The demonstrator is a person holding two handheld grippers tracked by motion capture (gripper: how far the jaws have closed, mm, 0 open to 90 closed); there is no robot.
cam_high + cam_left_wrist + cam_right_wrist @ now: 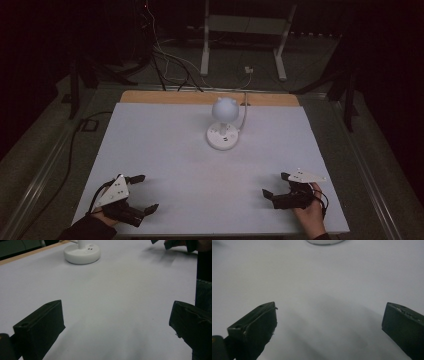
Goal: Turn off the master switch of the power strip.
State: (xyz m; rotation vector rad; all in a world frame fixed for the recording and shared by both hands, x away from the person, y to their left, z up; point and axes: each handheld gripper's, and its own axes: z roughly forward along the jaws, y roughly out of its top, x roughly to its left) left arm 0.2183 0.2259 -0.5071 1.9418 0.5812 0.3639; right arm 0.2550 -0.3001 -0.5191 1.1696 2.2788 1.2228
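Note:
A small white desk lamp [223, 125] with a round head and a round base stands at the far middle of the white table top [165, 150]. Its base [82, 253] lies ahead in the left gripper view and its near edge [324, 242] peeks in at the top of the right gripper view. My left gripper [143, 192] rests open near the front left edge, jaws wide apart, nothing between them. My right gripper [276, 184] stands open near the front right edge, also holding nothing. Both grippers are far from the lamp.
The lamp's white cable [244, 107] runs off the table's far edge. A wooden strip [150, 97] borders the back of the table. Behind stand a white frame [240, 40] and loose cables on the dark floor [165, 60]. A black cable [75, 145] lies left of the table.

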